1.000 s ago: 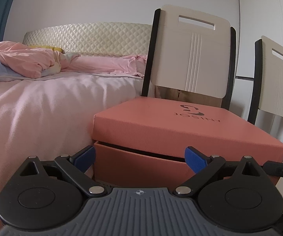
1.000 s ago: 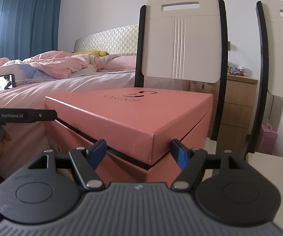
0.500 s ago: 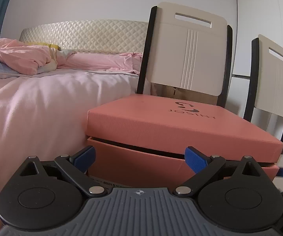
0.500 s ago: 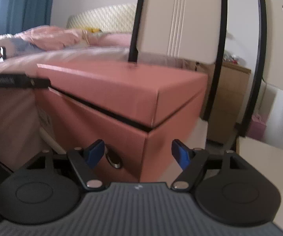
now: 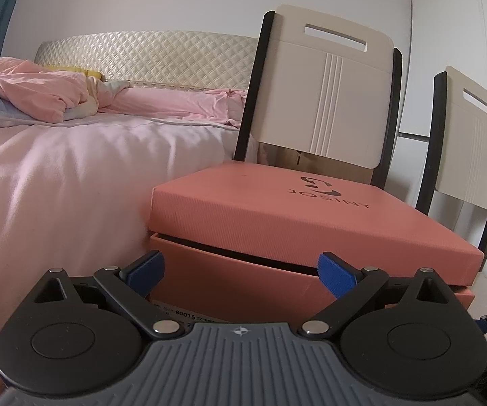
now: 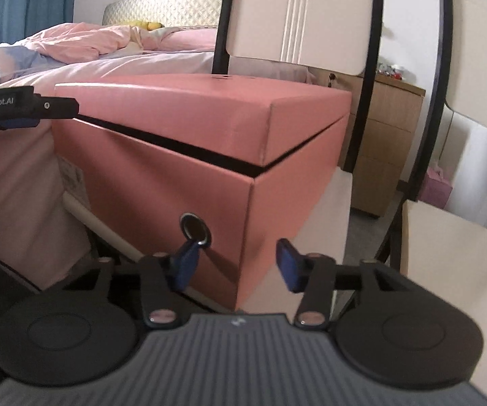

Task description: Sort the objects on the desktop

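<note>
A salmon-pink lidded shoe box [image 5: 277, 223] stands on a cream chair seat next to the bed; its lid sits slightly raised above the base. It also shows in the right wrist view [image 6: 189, 155], with a metal eyelet hole [image 6: 196, 230] in its end wall. My left gripper [image 5: 241, 267] is open, fingers spread just in front of the box's side. My right gripper [image 6: 235, 264] is open around the box's lower front corner, its left fingertip [image 6: 187, 258] just below the eyelet. The left gripper's finger [image 6: 23, 108] shows at the left edge of the right wrist view.
A bed with pink sheets [image 5: 57, 176] lies to the left. Two cream chair backs [image 5: 324, 94] [image 5: 466, 135] rise behind the box. A wooden nightstand [image 6: 382, 142] and a second chair seat [image 6: 453, 270] are to the right.
My right gripper has dropped and moved closer, from the lid level down to the box's lower corner near the eyelet. My left gripper has shifted slightly, staying open in front of the box.
</note>
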A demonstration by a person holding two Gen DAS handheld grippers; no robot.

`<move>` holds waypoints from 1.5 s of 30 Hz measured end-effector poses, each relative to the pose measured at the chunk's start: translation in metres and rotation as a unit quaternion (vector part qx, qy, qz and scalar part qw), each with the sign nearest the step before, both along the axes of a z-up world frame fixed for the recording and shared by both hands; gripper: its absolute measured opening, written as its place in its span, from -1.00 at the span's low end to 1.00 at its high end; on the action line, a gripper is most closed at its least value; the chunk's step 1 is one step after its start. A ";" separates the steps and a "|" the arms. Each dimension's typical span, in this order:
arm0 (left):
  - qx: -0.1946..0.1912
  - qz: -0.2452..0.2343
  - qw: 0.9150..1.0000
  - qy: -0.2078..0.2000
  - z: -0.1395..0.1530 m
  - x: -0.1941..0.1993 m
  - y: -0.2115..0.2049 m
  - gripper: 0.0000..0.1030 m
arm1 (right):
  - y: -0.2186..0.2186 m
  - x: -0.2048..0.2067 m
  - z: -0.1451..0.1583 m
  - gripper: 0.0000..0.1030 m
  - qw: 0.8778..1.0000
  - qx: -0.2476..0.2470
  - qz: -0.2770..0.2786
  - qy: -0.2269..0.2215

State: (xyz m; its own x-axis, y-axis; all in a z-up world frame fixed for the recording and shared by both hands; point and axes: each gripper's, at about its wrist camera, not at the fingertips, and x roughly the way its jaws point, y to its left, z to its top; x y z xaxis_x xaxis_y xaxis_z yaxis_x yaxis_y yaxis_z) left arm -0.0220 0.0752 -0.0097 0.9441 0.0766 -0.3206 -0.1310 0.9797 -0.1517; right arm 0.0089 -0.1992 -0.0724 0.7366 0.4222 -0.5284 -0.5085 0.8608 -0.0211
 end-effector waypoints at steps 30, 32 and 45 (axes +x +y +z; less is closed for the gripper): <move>-0.001 -0.003 1.000 -0.001 0.000 -0.002 -0.002 0.91 | -0.016 0.028 -0.004 -0.42 0.996 0.012 -0.088 -0.031; -0.005 -0.004 1.000 -0.009 0.001 -0.003 0.000 0.91 | -0.022 0.024 0.001 -0.41 0.996 0.029 -0.083 -0.023; -0.022 0.027 0.999 -0.015 0.020 0.027 0.012 0.91 | -0.050 0.018 0.045 0.21 0.983 0.144 -0.089 -0.073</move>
